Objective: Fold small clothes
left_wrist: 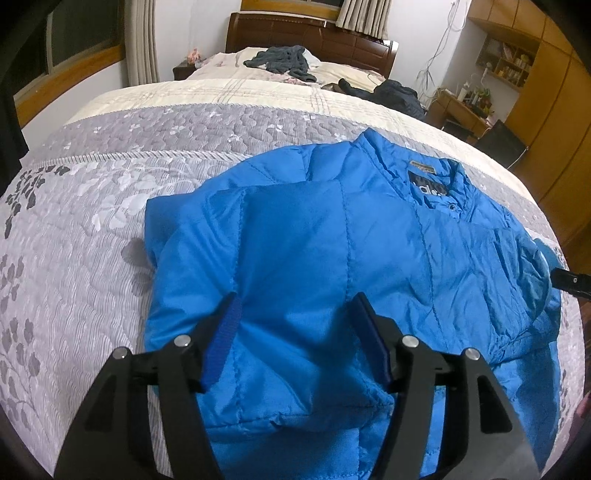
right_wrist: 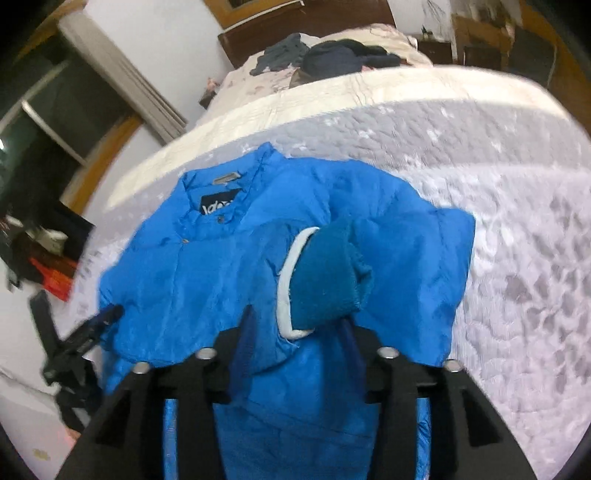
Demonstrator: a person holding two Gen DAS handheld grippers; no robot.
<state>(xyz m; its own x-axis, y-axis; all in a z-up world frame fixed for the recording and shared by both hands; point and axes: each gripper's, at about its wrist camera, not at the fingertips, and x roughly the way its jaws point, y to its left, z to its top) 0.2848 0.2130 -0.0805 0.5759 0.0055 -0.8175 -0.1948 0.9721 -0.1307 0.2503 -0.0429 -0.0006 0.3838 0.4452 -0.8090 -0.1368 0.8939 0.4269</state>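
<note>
The jacket point(left_wrist: 332, 240) lies flat on the bed point(left_wrist: 92, 229), with its collar point(left_wrist: 436, 173) at the far end. One sleeve point(left_wrist: 207, 236) is folded in over the jacket's body. In the right wrist view, a sleeve cuff point(right_wrist: 325, 277) lies on top of the jacket, just in front of the right gripper point(right_wrist: 297, 321). The left gripper point(left_wrist: 295, 321) is over the near part of the jacket. Far behind, a sweater point(left_wrist: 284, 61) and other clothes point(left_wrist: 391, 94) lie on the bed near the headboard point(left_wrist: 314, 35).
</note>
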